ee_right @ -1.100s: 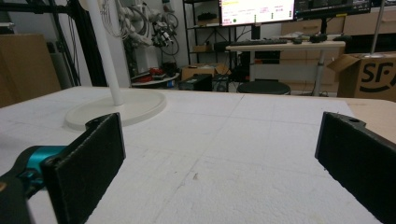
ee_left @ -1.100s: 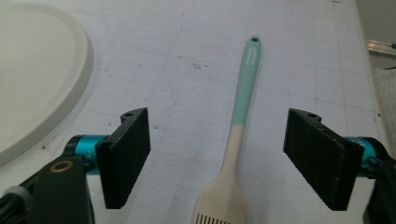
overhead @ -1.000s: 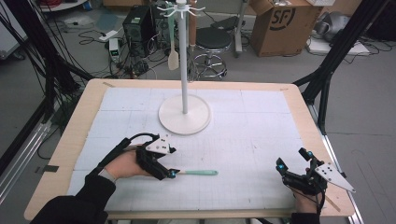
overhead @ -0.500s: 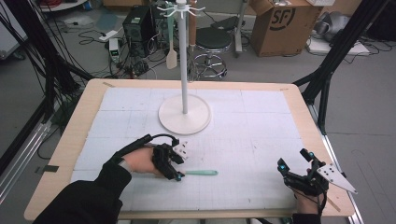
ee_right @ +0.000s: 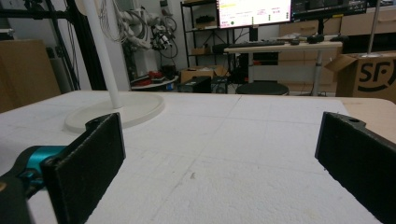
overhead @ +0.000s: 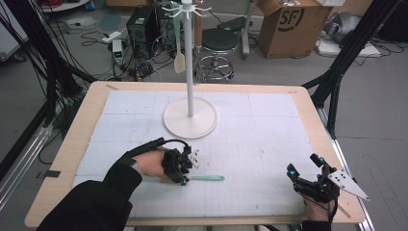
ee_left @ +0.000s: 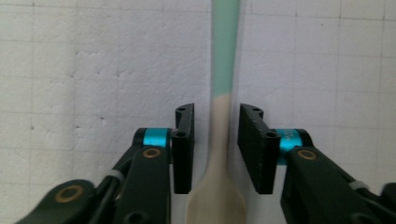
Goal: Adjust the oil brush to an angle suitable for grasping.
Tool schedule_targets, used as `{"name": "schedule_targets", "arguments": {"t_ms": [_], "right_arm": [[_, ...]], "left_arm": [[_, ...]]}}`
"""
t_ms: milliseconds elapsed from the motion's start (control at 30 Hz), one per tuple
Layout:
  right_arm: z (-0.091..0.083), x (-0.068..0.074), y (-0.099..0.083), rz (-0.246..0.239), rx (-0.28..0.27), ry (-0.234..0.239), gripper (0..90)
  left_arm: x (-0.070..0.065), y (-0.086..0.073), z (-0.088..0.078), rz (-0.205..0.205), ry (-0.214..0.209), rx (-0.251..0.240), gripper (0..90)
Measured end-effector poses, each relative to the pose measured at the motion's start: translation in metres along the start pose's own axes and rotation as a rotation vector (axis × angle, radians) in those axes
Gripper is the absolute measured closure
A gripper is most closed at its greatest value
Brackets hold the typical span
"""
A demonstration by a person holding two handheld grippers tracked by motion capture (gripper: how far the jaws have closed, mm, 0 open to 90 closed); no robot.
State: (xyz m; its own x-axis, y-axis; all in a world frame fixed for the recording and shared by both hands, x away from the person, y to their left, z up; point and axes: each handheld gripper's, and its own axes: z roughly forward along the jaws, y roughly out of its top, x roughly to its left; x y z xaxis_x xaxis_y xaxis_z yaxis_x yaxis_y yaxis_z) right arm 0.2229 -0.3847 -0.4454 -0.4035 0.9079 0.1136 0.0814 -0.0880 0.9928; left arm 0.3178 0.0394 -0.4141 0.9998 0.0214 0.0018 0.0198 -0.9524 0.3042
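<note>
On the left side of the white foam-covered wooden table (overhead: pixel 269 130), a person's black-sleeved left hand (overhead: pixel 146 164) holds the left gripper (overhead: pixel 183 174) low over the mat, tipped down toward it. Its jaws have just been closing, and between them lies a slim spatula with a mint-green handle and a cream silicone head (overhead: pixel 206 178). In the left gripper view (ee_left: pixel 215 147) the cream neck of the spatula (ee_left: pixel 220 116) runs straight up between the two black pads, with a sliver of white mat showing on each side, so the pads bracket it without pressing yet. The spatula lies flat on the mat near the front edge, its green handle pointing right, away from the hand.

Farther back, about mid-table, stands a white metal hanging stand with a round flat base (overhead: pixel 190 118). A pale spatula (overhead: pixel 179 60) hangs from the hooks at its top.

At the right front corner the right gripper (overhead: pixel 304 169) rests low in the person's right hand (overhead: pixel 317 211), well apart from the spatula. In the right gripper view (ee_right: pixel 219 158) its jaws stand wide with bare mat between them, and the stand's base (ee_right: pixel 126 109) sits beyond.
</note>
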Motion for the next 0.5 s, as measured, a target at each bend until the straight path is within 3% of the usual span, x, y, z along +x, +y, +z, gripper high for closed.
{"name": "schedule_targets", "arguments": {"t_ms": [100, 267, 500], "right_arm": [[0.0001, 0.0004, -0.0001, 0.001, 0.004, 0.001, 0.5], [-0.0002, 0.0000, 0.0002, -0.005, 0.001, -0.001, 0.5], [0.0004, 0.0001, -0.0003, -0.001, 0.001, 0.001, 0.5]], "left_arm": [[-0.0009, 0.0051, 0.0009, 0.009, -0.004, 0.033, 75.0], [0.0013, 0.0058, 0.0015, 0.003, -0.014, 0.033, 81.3], [-0.0021, 0.0065, -0.0002, 0.013, 0.007, 0.039, 81.9]]}}
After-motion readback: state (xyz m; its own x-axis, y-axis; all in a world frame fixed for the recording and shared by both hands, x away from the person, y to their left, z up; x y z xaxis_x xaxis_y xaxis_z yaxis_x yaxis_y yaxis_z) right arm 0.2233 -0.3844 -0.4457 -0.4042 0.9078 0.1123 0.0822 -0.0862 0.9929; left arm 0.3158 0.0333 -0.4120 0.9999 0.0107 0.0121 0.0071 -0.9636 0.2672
